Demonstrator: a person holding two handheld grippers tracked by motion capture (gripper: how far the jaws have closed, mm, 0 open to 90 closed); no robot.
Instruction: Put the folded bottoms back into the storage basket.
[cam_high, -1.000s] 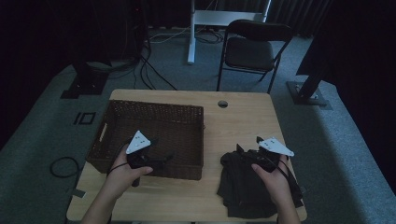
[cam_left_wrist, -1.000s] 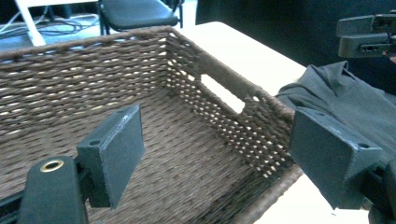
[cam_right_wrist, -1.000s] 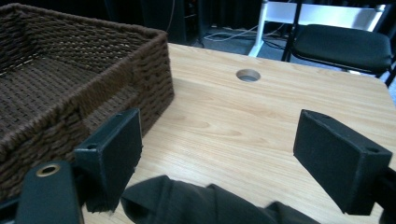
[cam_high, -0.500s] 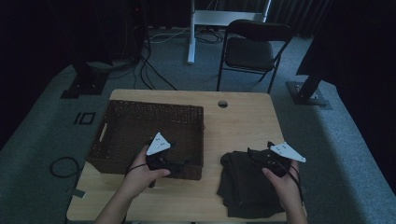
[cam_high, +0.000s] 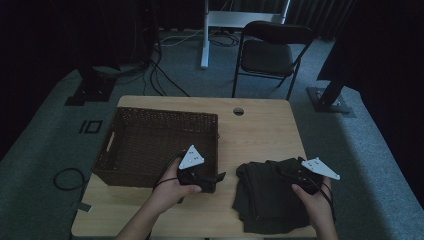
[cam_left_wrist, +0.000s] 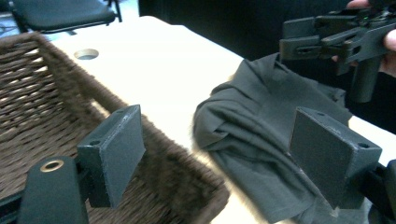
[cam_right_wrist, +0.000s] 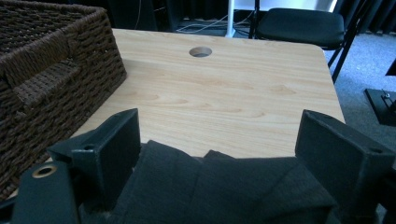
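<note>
- My left gripper (cam_high: 214, 181) sat at the near right corner of the wicker basket (cam_high: 150, 145), its jaws spread wide and holding nothing. In the left gripper view the pads (cam_left_wrist: 114, 151) framed both the basket's corner and the dark garment (cam_left_wrist: 261, 135). I judged I had it turned toward the cloth so it could come in for the near-left edge.
- My right gripper (cam_high: 295, 172) rested at the far right edge of the garment (cam_high: 270, 200), jaws also wide apart. In the right gripper view, dark folds (cam_right_wrist: 219, 191) rose between the pads (cam_right_wrist: 116, 154), but nothing was pinched. I held it low there, I think, so that closing would catch a top fold rather than the whole heap.
- The garment, a dark olive piece that could be a shirt, though I could not tell for sure, lay crumpled on the wooden table (cam_high: 260, 130), just beside the basket and not touching it that I could see.
- The basket stood empty with its open top facing up, close enough that a short carry leftward would land the cloth inside.
- Beyond the table's cable hole (cam_high: 238, 111) a folding chair (cam_high: 267, 55) stood on the carpet, well clear of the work.
</note>
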